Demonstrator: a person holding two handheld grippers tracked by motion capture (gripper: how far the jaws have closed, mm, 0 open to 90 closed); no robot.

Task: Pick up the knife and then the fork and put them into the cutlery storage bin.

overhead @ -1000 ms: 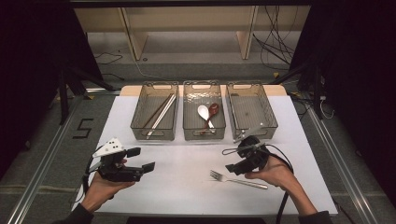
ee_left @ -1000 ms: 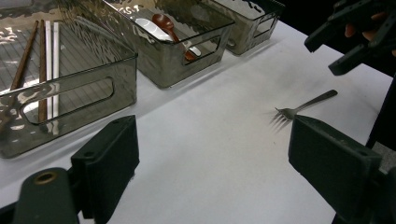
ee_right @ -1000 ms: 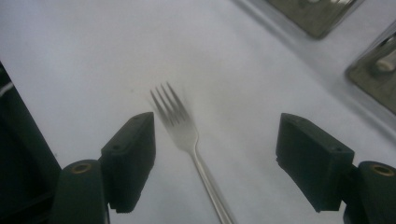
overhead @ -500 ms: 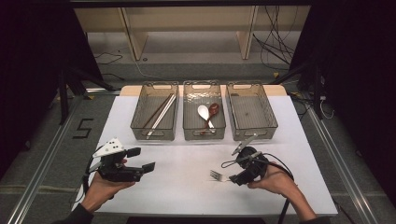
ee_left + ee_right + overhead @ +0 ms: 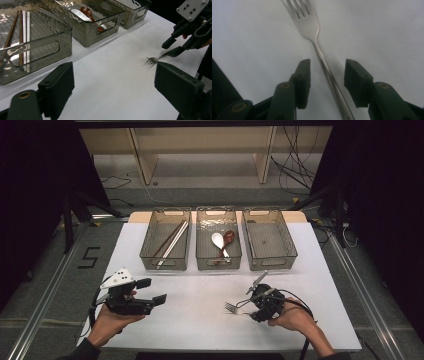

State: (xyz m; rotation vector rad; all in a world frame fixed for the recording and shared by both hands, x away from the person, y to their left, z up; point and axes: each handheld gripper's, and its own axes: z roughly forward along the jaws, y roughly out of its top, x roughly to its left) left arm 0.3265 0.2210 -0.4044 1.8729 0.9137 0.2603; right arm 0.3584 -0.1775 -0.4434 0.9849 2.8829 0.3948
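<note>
your right gripper sits low over the fork, and its jaws have just been closing in. they are half way in now, one on each side of the thin handle, but the pads do not touch it yet. i think the job now is to pinch that handle. keep the handle in the middle of the gap, like it is in the right gripper view, and close slowly. the handle is thin and smooth, so it may slip or roll if one pad meets it first. stay low, near the white table, so the pads catch the metal and not the air above it.

the fork is shiny silver, with four points and a long thin handle. it lies flat on the table, in the lower right part of the high view, in front of the three clear bins.

your left gripper waits in the lower left of that view, jaws wide, holding nothing.
</note>
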